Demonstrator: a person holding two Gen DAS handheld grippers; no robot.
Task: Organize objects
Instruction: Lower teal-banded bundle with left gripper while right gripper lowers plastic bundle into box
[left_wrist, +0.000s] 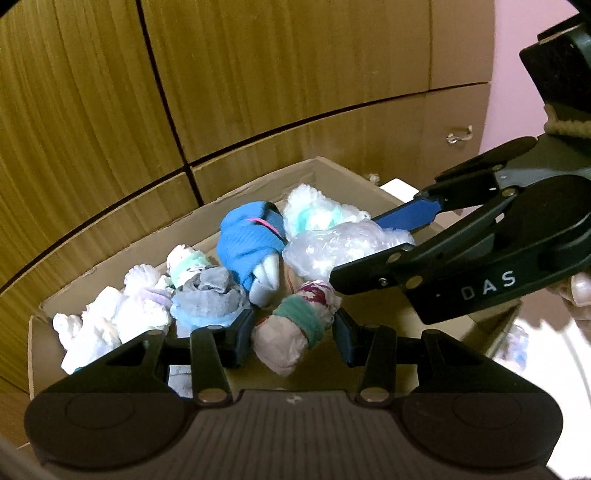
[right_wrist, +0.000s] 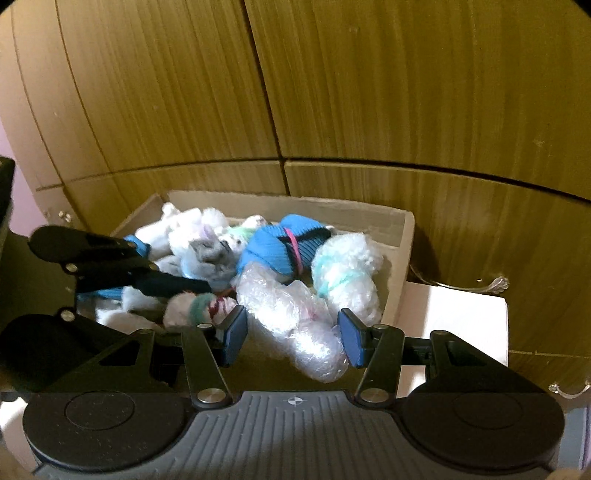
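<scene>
An open cardboard box (left_wrist: 317, 164) (right_wrist: 373, 221) holds several rolled sock bundles. My left gripper (left_wrist: 293, 341) is shut on a white bundle with a teal band and red marks (left_wrist: 291, 332) (right_wrist: 199, 308), held low over the box's near side. My right gripper (right_wrist: 293, 338) (left_wrist: 354, 249) is shut on a clear plastic-wrapped bundle (right_wrist: 295, 317) (left_wrist: 343, 247), over the box's right part. Behind them lie a blue bundle with a pink stripe (left_wrist: 247, 243) (right_wrist: 273, 247), a fluffy white-and-mint one (left_wrist: 317, 214) (right_wrist: 347, 269) and a grey-blue one (left_wrist: 210, 299) (right_wrist: 207, 258).
Wooden cabinet doors (left_wrist: 258, 74) (right_wrist: 369, 92) rise right behind the box. The box rests on a white surface (right_wrist: 454, 317) that shows to its right. Metal handles (right_wrist: 495, 284) stick out of the cabinet there. A thumb (left_wrist: 580, 291) grips the right tool.
</scene>
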